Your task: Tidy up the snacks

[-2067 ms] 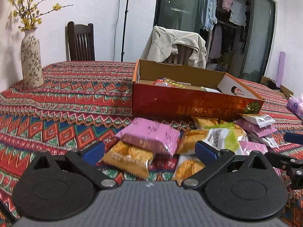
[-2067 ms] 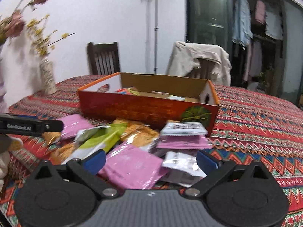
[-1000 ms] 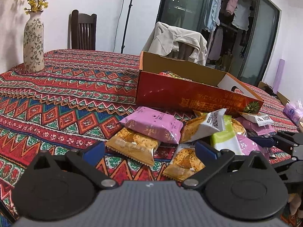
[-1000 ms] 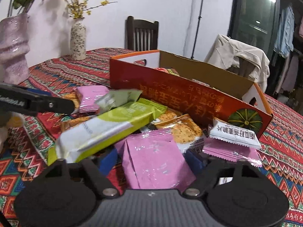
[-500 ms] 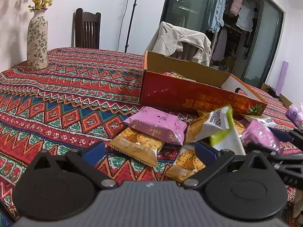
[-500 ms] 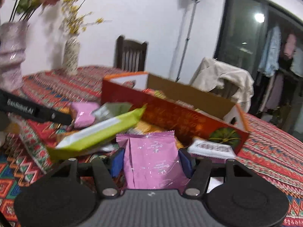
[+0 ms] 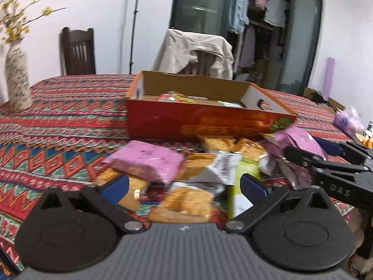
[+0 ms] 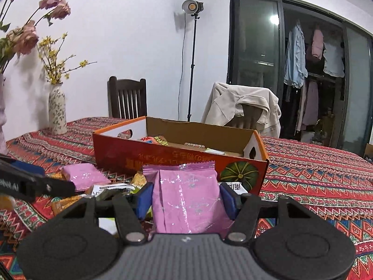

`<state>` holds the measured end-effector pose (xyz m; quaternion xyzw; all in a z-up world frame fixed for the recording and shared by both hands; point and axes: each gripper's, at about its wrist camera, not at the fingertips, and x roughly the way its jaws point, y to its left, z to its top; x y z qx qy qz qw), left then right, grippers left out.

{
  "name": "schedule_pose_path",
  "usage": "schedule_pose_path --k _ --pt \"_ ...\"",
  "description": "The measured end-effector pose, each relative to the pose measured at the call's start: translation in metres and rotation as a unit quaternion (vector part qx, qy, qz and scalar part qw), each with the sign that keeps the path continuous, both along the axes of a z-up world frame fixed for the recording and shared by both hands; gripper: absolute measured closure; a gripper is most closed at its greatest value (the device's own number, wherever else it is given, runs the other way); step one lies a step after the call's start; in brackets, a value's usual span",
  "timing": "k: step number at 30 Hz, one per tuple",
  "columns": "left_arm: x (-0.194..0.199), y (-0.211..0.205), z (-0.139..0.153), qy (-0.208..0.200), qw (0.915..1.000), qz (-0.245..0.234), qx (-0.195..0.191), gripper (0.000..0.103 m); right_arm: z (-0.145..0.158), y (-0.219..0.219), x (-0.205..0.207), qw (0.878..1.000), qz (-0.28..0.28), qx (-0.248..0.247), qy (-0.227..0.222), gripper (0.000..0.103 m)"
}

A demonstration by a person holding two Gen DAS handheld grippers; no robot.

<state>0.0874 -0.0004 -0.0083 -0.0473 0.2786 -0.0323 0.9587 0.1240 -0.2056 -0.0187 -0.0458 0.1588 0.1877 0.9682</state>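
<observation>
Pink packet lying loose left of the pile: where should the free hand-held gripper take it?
Across its short width, from above and the near side. The pink packet lies flat atop orange ones, its top and left edge clear; the green packet crowds its right.

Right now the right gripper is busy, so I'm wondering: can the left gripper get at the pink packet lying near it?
Probably yes: the left gripper is open and empty, and the pink packet lies uncovered on top, just ahead.
</observation>
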Motion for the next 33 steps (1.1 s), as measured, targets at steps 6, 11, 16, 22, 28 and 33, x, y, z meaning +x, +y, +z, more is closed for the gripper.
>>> schedule_pose_path --k 6,11,16,22,28,33 --pt "0.014 -0.022 -0.002 0.010 0.9997 -0.002 0.023 0.000 0.000 -0.002 -0.002 1.000 -0.005 0.011 -0.002 0.042" --pt "0.033 -0.038 -0.005 0.016 0.9975 0.002 0.069 0.001 0.000 -0.007 0.001 1.000 -0.016 0.024 0.005 0.042" --pt "0.056 -0.043 -0.011 0.040 0.9943 -0.006 0.099 0.012 -0.001 -0.010 0.001 0.999 -0.019 0.029 0.008 0.043" --pt "0.068 -0.032 -0.010 0.052 0.9964 -0.040 0.054 0.045 -0.001 -0.010 0.002 0.999 -0.020 0.032 0.010 0.043" --pt "0.065 -0.017 -0.006 0.049 0.9981 -0.025 0.027 0.052 -0.001 -0.010 0.002 0.999 -0.020 0.031 0.011 0.042" --pt "0.064 -0.005 0.003 0.036 0.9991 -0.005 0.023 0.056 -0.002 -0.009 0.003 0.999 -0.021 0.032 0.012 0.042"
